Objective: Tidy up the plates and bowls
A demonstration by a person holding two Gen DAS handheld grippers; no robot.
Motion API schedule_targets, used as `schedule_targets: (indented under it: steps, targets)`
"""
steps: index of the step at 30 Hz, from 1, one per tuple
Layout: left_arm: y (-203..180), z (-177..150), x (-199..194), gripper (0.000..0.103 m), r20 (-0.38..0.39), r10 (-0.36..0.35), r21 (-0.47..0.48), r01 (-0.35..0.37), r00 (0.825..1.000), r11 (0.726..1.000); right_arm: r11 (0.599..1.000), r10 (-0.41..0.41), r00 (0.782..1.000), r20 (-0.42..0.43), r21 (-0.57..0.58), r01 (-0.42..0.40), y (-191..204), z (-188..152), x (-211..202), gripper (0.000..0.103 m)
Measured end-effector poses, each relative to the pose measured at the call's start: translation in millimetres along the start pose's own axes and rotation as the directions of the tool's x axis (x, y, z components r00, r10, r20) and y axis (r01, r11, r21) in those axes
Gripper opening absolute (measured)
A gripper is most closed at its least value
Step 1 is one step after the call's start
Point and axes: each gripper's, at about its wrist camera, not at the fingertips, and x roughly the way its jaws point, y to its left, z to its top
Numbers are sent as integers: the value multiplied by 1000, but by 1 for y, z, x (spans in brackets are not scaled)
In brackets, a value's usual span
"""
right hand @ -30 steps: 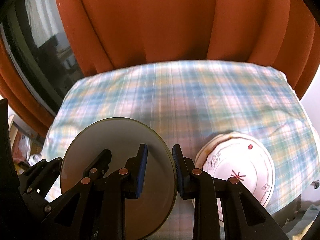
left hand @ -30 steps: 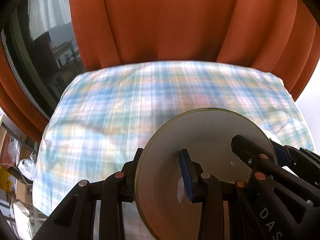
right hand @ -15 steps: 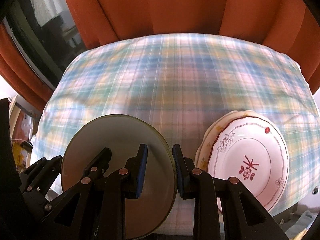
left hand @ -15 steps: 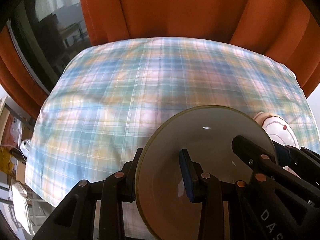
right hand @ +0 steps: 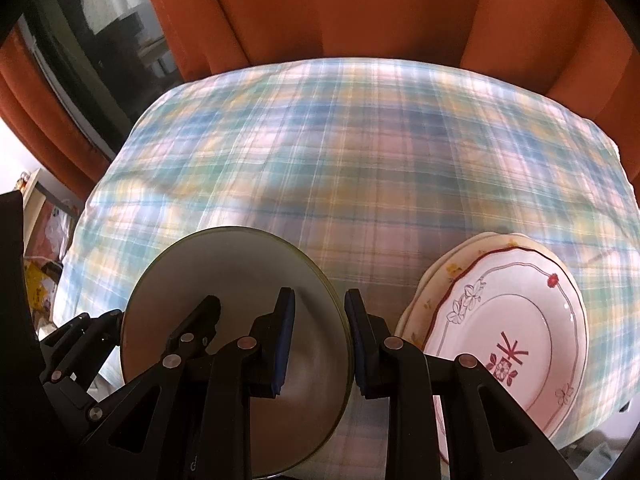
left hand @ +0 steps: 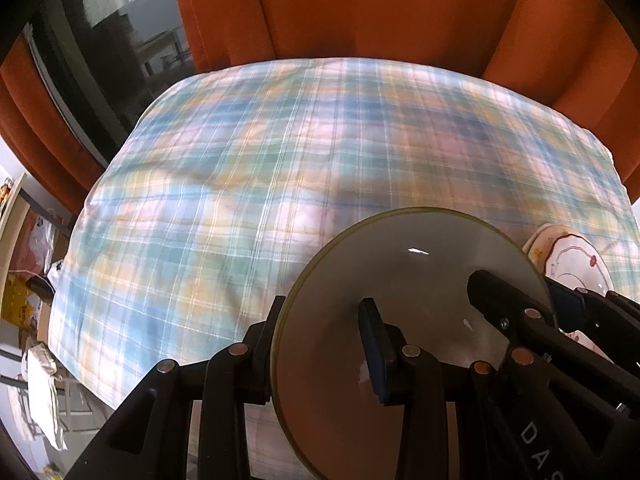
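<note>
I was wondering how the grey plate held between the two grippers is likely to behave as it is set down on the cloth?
The grey plate looks rigid: gripped only at opposite rims by the left gripper and right gripper, it shows no sag. Its glossy highlights suggest a slick glaze, so it might slip in the pads. It is probably breakable like the patterned plates, though the tablecloth should soften contact.

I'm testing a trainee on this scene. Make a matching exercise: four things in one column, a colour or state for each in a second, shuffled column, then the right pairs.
Things:
1. grey plate
2. floral plate
3. tablecloth
4. curtain

Descriptions:
A. orange, hanging behind the table
B. clamped at its rim by both the left gripper and the right gripper
C. blue, yellow and pink plaid
D. white with dark red trim, top of a stack on the table

Pairs: 1-B, 2-D, 3-C, 4-A
</note>
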Motion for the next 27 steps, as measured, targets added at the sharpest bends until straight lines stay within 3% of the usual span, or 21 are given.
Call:
schedule_targets:
  steps: [6, 11, 13, 17, 21, 27]
  targets:
    - [-2, -1, 2, 37, 6, 30, -22, -29, 1000, 999, 999, 29, 1000, -5, -34, -29, 0, 0, 5, 29]
    - [-2, -7, 0, 49, -14, 8, -66, -9, 1000, 998, 996, 68, 998, -13, -49, -69, -5, -1, 4, 31]
    - [-3, -11, -1, 57, -21, 2, -66, -3, 1000, 998, 995, 83, 996, -18, -59, -84, -6, -3, 4, 37]
    - [-1, -15, -5, 65, -24, -16, -65, 15, 1000, 998, 994, 93, 995, -33, -61, -95, -6, -7, 6, 65]
    - [6, -14, -2, 68, -30, -45, -68, 43, 999, 997, 994, 89, 996, -30, -59, -91, -6, -9, 6, 68]
    - [15, -9, 15, 67, -65, -157, -37, 155, 985, 987, 999, 32, 999, -40, 22, -31, -7, -9, 8, 68]
